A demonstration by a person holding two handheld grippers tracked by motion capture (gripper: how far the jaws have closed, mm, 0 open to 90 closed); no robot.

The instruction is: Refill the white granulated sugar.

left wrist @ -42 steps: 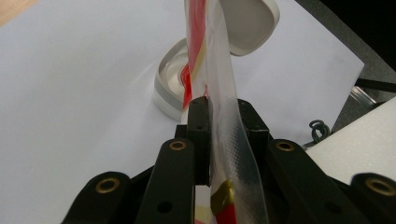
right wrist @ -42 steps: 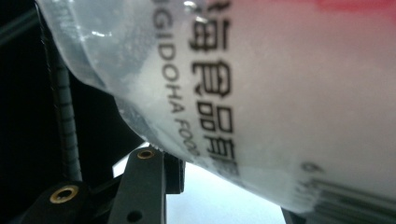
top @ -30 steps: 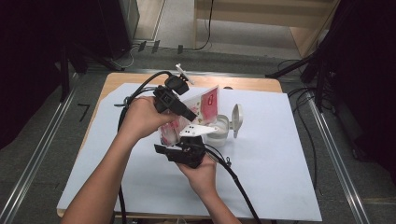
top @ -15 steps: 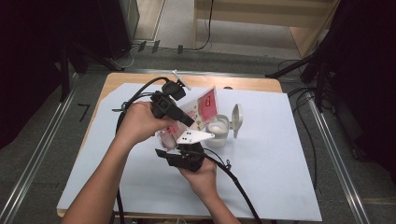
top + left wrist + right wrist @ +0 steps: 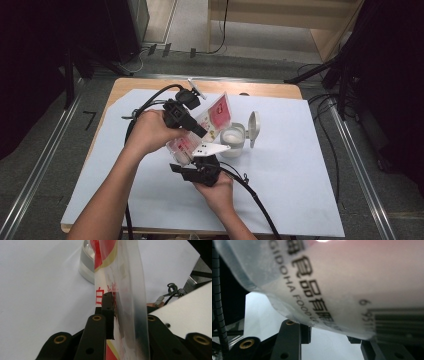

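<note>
So over that last second the right gripper [image 5: 192,160] dipped a bit, clamping the bag's bottom while the left gripper [image 5: 125,315] pinched the red-and-white bag [image 5: 202,132] tilted over the open jar [image 5: 234,141], so I'd guess pouring was underway.

A clear plastic pouch [image 5: 207,127] with red print and a barcode is held tilted, its mouth over a small round container [image 5: 233,140] of white powder whose hinged lid [image 5: 253,128] stands open beside the pouch.
</note>
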